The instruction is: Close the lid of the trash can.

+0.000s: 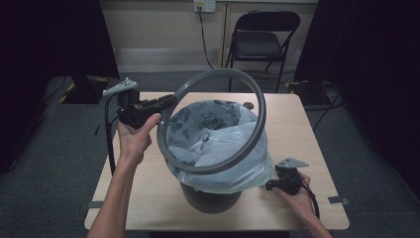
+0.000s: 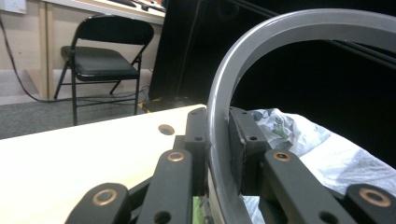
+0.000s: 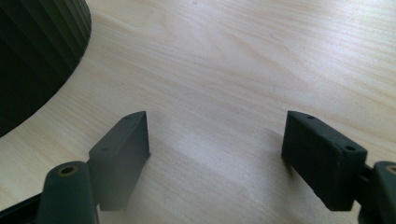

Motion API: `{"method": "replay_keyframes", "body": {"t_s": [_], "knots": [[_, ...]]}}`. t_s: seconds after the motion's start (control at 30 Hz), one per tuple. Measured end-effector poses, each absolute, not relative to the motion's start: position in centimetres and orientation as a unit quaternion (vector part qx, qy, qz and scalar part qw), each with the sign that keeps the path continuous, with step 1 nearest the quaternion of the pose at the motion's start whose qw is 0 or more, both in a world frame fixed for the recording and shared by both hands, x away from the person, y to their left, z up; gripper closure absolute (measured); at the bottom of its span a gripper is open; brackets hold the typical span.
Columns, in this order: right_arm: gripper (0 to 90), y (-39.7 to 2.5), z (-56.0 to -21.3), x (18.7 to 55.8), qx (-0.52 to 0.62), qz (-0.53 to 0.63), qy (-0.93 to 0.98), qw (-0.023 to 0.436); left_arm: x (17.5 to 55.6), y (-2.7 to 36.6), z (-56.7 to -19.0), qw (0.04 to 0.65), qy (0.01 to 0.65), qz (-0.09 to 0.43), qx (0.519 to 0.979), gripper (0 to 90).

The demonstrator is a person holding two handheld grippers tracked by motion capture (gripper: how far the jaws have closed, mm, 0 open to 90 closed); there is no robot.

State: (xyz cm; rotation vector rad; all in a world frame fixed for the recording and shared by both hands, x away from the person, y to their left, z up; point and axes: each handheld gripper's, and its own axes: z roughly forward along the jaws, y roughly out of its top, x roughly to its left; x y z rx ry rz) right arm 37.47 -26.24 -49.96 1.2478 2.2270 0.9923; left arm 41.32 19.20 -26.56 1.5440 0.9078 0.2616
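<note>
A dark round bin [image 1: 210,198] stands on the light wooden table [image 1: 143,198], lined with a pale leaf-print bag [image 1: 218,148] that spills over its rim. A grey ring [image 1: 262,114] is held tilted above the bin, its far side raised. My left gripper [image 1: 166,101] is shut on the ring's left edge; in the left gripper view the ring [image 2: 219,116] runs between the jaws. My right gripper [image 1: 271,186] rests low by the bin's right side, open, with bare table [image 3: 215,140] between its jaws and the ribbed bin wall [image 3: 37,51] at the left.
A black folding chair [image 1: 265,39] stands behind the table by the wall. A small round hole [image 1: 248,105] marks the tabletop's far side. Black curtains hang on both sides. Grey carpet surrounds the table, with cables at the right.
</note>
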Motion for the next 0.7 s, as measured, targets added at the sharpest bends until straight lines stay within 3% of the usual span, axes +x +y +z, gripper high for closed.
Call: {"method": "replay_keyframes", "body": {"t_s": [0.4,0.43,0.5,0.57,0.63,0.7], "knots": [[22.4,-26.2,-50.0,37.5,0.449,0.357,0.795,0.199,41.2,18.6,-26.9,0.606,0.391,0.124,0.682,71.1],[24.5,-26.2,-49.9,37.6,0.450,0.355,0.795,0.198,41.2,18.6,-26.9,0.608,0.389,0.123,0.681,70.1],[37.4,-26.4,-49.2,37.8,0.454,0.366,0.791,0.187,41.0,18.8,-27.0,0.614,0.381,0.125,0.680,67.9],[38.9,-26.3,-47.8,38.0,0.450,0.392,0.776,0.203,40.8,18.9,-27.1,0.617,0.377,0.126,0.679,66.9],[54.2,-26.2,-45.9,38.4,0.437,0.427,0.766,0.198,40.7,18.9,-27.4,0.622,0.377,0.120,0.676,65.7],[55.5,-25.8,-43.9,38.9,0.434,0.453,0.753,0.201,40.5,18.9,-27.6,0.622,0.376,0.125,0.675,62.7]]}}
